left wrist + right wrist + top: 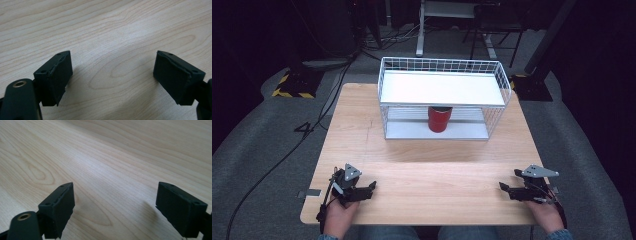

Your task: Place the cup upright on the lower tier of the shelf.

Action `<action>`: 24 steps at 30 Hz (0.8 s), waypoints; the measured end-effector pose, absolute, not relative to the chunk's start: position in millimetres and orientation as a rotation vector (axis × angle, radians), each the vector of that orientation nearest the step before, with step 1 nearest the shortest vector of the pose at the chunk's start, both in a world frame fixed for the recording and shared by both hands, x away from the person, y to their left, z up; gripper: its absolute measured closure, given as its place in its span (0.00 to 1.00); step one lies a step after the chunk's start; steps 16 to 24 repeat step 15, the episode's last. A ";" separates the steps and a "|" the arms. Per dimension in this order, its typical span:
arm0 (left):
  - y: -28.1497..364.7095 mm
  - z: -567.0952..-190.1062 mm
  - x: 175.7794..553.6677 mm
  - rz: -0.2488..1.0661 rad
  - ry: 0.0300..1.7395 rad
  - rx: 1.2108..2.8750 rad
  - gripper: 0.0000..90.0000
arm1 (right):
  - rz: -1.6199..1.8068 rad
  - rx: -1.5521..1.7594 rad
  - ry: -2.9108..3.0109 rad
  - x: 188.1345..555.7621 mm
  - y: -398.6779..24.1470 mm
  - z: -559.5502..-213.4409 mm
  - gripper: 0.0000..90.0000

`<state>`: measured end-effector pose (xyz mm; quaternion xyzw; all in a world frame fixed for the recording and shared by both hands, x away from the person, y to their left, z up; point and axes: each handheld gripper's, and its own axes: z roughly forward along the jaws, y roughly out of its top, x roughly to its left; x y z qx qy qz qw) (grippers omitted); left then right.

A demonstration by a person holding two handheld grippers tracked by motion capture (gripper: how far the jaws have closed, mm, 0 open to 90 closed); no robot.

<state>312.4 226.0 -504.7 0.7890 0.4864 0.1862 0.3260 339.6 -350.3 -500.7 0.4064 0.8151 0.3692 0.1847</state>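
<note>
We take the red can (439, 119) as the object of the work. It stands upright on the lower tier of a white wire rack (497, 75), near the middle of that tier and under the rack's solid white upper shelf (412, 87), which hides the can's top. We judge it a stiff, thin-walled metal cylinder, probably light if empty, with a smooth painted side that may slip under hard pads; a squeeze across the middle of the body, approached from the rack's open front, seems the safest hold, since the shelf above closes off any grasp from overhead.

Both grippers rest well apart from the can, at the near edge of the table. We see the left gripper (373, 185) held in the person's left hand (339, 216), its jaws spread wide with nothing between them; in the left gripper view its black pads (60, 75) frame bare wood. The right gripper (503, 186), held in the right hand (546, 214), likewise stands with jaws parted and empty, and its pads (62, 205) frame bare wood as well.

The wooden table (422, 170) is pale, with visible grain, and looks flat and smooth. Around it we note grey carpet (262, 135), black cables (332, 90) trailing to the left, a yellow-and-black striped base (292, 85), and a dark backdrop with white desk legs (419, 30) beyond.
</note>
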 end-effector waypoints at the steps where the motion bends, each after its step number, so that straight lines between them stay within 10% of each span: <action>1: 226.0 -504.7 312.4 0.488 1.275 2.068 0.18 | 1.038 1.143 2.307 339.7 -350.2 -501.3 0.18; 24: 225.2 -504.7 313.5 0.487 1.274 2.069 0.18 | 1.009 1.144 2.325 340.8 -349.2 -504.5 0.16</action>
